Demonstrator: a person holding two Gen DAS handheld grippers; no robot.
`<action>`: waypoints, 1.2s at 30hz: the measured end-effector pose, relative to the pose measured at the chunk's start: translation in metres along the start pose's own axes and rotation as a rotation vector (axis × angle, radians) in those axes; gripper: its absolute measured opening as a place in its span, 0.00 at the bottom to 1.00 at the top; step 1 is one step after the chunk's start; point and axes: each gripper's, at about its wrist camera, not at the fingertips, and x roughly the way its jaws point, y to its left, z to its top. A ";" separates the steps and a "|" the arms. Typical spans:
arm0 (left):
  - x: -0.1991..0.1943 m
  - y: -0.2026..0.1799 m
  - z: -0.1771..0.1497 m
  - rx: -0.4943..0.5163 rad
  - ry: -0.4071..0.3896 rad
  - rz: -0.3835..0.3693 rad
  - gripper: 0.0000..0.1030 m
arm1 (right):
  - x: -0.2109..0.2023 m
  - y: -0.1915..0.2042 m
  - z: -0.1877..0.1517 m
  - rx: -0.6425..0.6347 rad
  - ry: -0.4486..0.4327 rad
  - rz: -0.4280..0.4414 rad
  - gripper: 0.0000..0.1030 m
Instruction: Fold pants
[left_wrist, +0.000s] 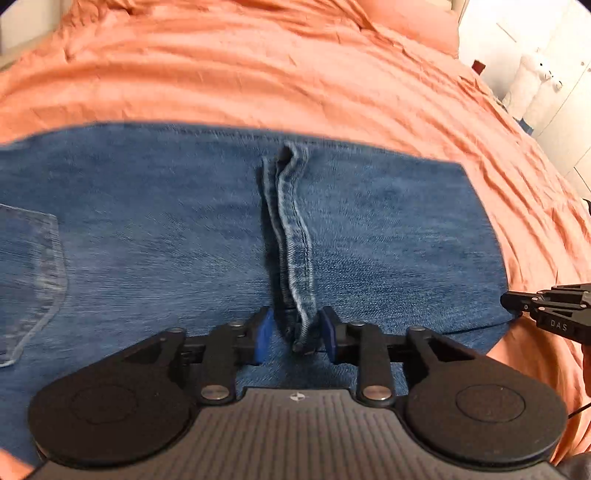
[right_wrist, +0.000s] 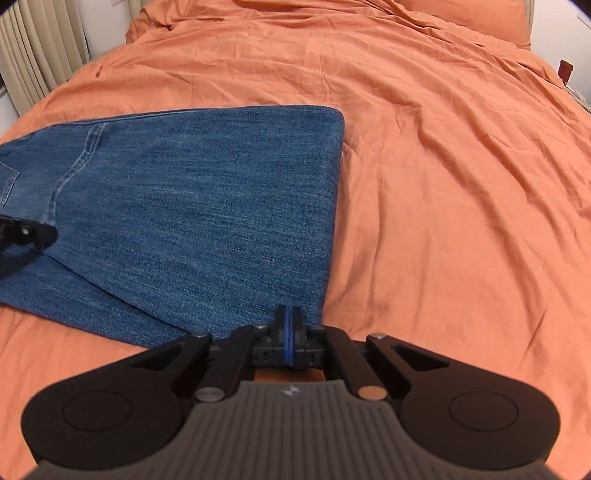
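A wrinkled orange bedsheet (right_wrist: 443, 184) covers the bed, with white plush toys (left_wrist: 532, 85) and beige curtains (right_wrist: 40, 55) beside it.

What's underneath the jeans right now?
The jeans lie flat on the orange bedspread, which shows all around their edges. Whatever else might be under the denim is covered; the folded layers hide it.

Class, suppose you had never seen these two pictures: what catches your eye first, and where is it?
Blue jeans lie folded on a bright orange bedsheet. In the left view a raised seam runs between the open left tongs. The right tongs sit shut at the jeans' near corner.
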 end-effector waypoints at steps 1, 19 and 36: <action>-0.010 0.002 -0.003 -0.001 -0.018 0.000 0.39 | -0.003 0.004 0.004 -0.007 0.001 -0.009 0.00; -0.189 0.225 -0.024 -0.513 -0.282 0.037 0.66 | -0.076 0.123 0.038 -0.287 -0.151 0.096 0.20; -0.113 0.378 -0.095 -0.967 -0.419 -0.115 0.69 | 0.013 0.206 0.104 -0.440 -0.044 0.118 0.18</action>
